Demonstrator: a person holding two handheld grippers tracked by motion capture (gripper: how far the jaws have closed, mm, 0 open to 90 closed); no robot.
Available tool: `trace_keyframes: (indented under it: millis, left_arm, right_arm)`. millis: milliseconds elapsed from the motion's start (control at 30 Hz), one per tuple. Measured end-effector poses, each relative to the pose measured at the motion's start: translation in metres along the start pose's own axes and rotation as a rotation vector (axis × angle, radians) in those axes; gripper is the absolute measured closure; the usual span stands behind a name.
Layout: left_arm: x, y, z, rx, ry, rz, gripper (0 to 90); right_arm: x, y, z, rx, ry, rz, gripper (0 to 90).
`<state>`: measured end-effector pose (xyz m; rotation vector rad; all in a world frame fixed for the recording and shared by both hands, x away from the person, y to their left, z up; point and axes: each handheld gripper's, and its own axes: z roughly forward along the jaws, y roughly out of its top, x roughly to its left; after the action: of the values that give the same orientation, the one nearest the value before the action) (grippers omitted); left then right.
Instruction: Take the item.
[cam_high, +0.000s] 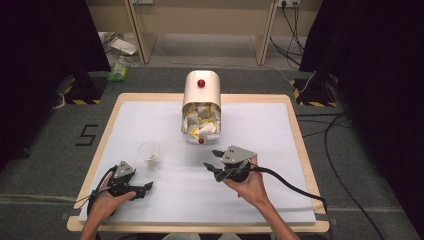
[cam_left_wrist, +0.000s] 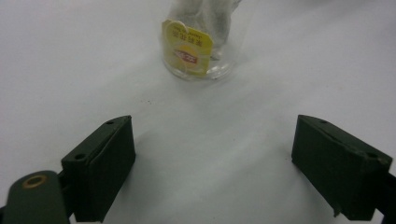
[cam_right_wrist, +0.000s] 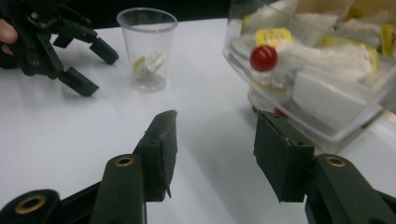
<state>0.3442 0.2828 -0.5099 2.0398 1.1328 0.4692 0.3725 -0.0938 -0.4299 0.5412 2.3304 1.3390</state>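
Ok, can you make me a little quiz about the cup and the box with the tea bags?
1. True or false: the clear cup is empty.
2. Which gripper is nearer the tea-bag box? A) left gripper B) right gripper
3. Fill in: the round knob on the box's clear lid is ____.

Key: 1. False, a tea bag with a yellow tag sits in it. 2. B. 3. Red.
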Motion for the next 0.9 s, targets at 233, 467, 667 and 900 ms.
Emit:
trace_keyframes:
  millis: [233, 467, 667, 900]
  left_arm:
    - [0.0, 0.0, 0.0, 0.0, 0.0, 0.0, 12.4]
    - [0.0, 0.0, 0.0, 0.0, 0.0, 0.001, 12.4]
    - [0.0, 0.0, 0.0, 0.0, 0.0, 0.0, 12.4]
    - [0.0, 0.0, 0.0, -0.001, 0.001, 0.001, 12.4]
  right_arm:
    - [-0.008, -0.021, -0.012, 0.021, -0.041, 0.063, 47.2]
    - [-0.017, -0.039, -0.019, 0.046, -0.072, 0.112, 44.0]
    - [-0.019, -0.052, -0.022, 0.082, -0.087, 0.147, 39.2]
    - [-0.021, -0.064, -0.025, 0.119, -0.101, 0.189, 34.5]
